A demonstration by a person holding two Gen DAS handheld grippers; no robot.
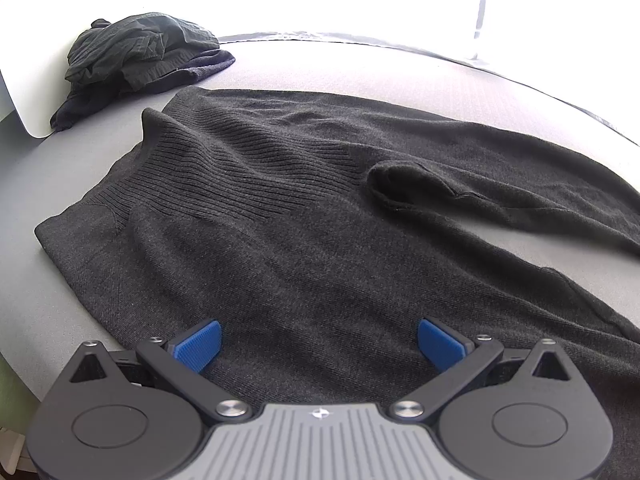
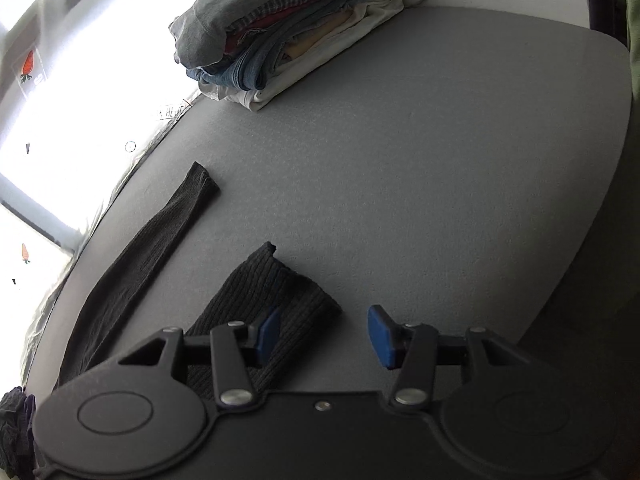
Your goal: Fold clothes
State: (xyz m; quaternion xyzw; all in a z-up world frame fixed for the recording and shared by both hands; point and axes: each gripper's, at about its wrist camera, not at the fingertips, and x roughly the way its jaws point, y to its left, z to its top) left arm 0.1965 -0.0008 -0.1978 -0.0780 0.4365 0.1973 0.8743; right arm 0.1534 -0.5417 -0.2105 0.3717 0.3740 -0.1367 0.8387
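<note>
A dark grey knit sweater (image 1: 288, 216) lies spread flat on the grey table (image 1: 36, 312), ribbed collar toward the far left. One sleeve (image 1: 500, 208) runs off to the right. My left gripper (image 1: 319, 344) hovers open just over the sweater's near part, with only cloth below its blue pads (image 1: 200, 344). In the right wrist view, two ribbed sleeve ends rest on the table: a long one (image 2: 160, 240) at the left and a shorter cuff (image 2: 276, 292) near me. My right gripper (image 2: 324, 336) is open, its left finger over that cuff, with nothing pinched.
A crumpled heap of dark clothes (image 1: 140, 52) sits at the table's far left corner. A stack of folded clothes (image 2: 288, 40) stands at the far side in the right wrist view. Bare grey tabletop (image 2: 420, 184) stretches right to the rounded edge.
</note>
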